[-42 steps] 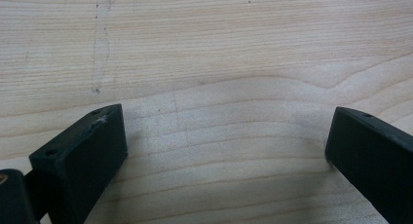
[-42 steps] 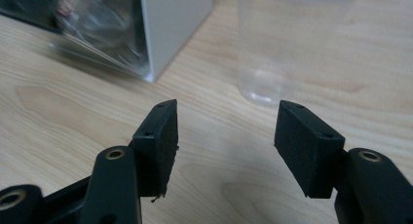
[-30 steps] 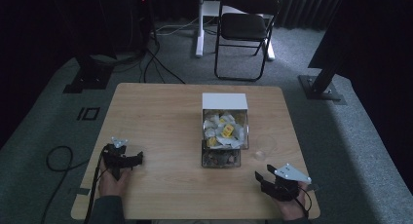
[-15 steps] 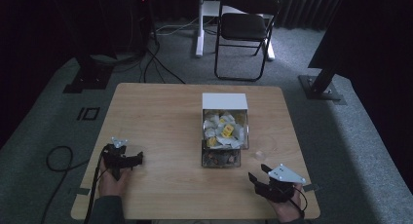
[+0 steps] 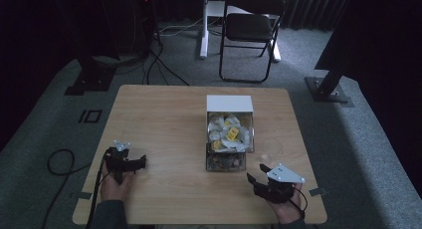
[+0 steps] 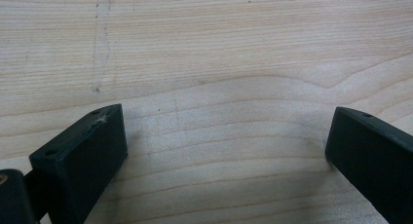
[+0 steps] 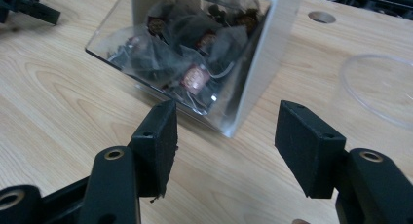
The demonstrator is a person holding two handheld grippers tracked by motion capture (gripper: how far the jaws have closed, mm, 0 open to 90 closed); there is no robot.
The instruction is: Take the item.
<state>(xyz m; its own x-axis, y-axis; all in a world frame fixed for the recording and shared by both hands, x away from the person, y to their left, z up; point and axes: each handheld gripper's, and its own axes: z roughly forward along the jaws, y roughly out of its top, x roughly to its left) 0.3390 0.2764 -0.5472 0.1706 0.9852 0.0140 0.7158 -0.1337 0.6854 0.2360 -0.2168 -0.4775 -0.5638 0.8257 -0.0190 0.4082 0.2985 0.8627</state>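
Resting low at the near right corner of the wooden bench, the right tongs are spread wide and grasp nothing. Just beyond them, slightly to the left, stands a clear box with a white top, packed with small sachets; in the right gripper view its near corner sits between the two jaws but apart from them. A clear ring lies right of the box. Well apart, near the left edge, the left tongs are spread over bare wood.

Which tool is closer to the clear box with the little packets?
The right tool, just below the clear box. The left tool sits far off near the table's left edge.
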